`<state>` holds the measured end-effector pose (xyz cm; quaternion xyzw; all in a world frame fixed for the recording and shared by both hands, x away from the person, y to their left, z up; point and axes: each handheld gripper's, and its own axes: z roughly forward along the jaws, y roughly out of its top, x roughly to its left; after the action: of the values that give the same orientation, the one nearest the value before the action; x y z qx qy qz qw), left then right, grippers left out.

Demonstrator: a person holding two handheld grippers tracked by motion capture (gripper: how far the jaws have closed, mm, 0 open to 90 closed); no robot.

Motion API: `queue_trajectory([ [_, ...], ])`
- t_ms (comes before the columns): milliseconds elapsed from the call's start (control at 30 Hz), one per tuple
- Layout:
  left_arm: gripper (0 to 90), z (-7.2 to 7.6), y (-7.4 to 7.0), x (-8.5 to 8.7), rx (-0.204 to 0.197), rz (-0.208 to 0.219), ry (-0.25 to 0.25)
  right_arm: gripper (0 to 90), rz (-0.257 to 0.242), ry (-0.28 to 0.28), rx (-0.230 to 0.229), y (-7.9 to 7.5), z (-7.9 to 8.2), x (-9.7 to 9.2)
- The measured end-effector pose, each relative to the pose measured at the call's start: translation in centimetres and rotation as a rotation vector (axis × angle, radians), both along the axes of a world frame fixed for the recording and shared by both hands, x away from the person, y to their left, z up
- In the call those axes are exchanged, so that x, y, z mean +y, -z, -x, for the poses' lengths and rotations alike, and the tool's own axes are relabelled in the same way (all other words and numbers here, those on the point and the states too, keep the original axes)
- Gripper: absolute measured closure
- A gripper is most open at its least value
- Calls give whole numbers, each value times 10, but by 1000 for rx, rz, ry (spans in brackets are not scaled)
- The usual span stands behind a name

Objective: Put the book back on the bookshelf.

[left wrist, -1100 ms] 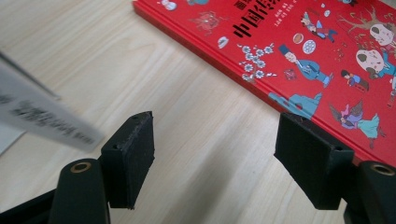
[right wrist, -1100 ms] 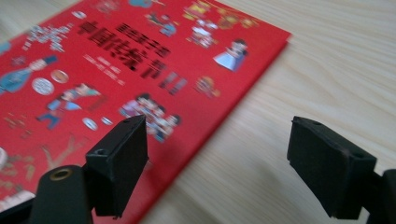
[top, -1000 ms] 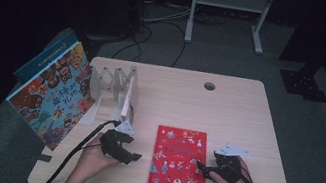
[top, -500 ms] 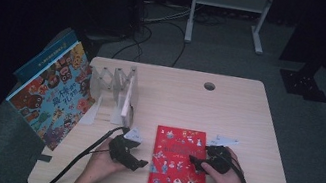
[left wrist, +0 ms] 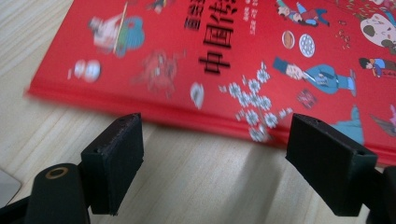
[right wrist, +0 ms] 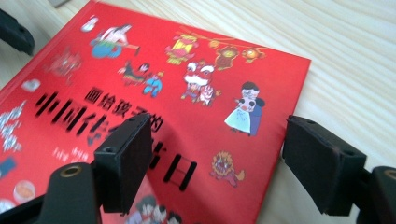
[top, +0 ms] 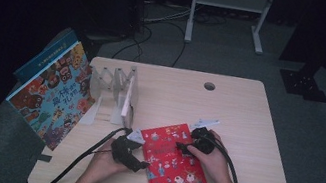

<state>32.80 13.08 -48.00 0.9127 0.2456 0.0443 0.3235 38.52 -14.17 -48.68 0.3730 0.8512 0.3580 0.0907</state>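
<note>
A red picture book (top: 174,162) lies flat and skewed on the desk (top: 248,116). The left hand-held gripper (top: 131,157), jaws spread, faces its nine o'clock edge; the right hand-held gripper (top: 187,146), jaws spread, straddles its three o'clock edge, seemingly ready to grip.

Hidden, cropped and blurred parts

In the high view, the red book (top: 174,162) is partly covered along its upper right edge by the right gripper (top: 180,148) and at its left edge by the left gripper (top: 142,165), and its cover print is too small to be read. The person's forearms are cut off by the bottom edge. In the left gripper view, the near edge of the book (left wrist: 224,60) is smeared by blur, and its top and right portions are cropped by the frame. In the right gripper view, the black title characters on the book (right wrist: 187,93) are blurred and partly hidden behind one jaw, and the book's lower left is cut off.
</note>
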Motion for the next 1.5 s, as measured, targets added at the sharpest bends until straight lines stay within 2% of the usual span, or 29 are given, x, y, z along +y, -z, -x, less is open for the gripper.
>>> queue_trajectory([
  [167,170,1,-2,1,-15,-3,-1,230,17,-15,-5,-2,-8,12],
  [300,169,2,-2,-1,-24,-18,1,280,41,-15,-21,-5,-6,12],
  [333,169,2,-2,-1,-23,-19,2,265,53,-14,-30,-6,-4,10],
  [433,169,2,-2,0,-21,-17,2,247,30,-10,-42,-10,6,0],
  [600,169,2,-2,-1,-19,-17,1,233,22,6,-57,-12,28,-23],
  [933,166,2,-2,-1,-16,-32,5,230,-6,44,-92,-12,69,-57],
  [1100,166,1,-1,-5,-17,-22,0,227,2,37,-99,-10,87,-69],
  [1267,167,-1,-1,-15,-14,-20,-3,223,19,38,-103,-5,106,-79],
  [1500,168,-8,1,-32,3,-9,-21,210,44,36,-94,1,124,-92],
])
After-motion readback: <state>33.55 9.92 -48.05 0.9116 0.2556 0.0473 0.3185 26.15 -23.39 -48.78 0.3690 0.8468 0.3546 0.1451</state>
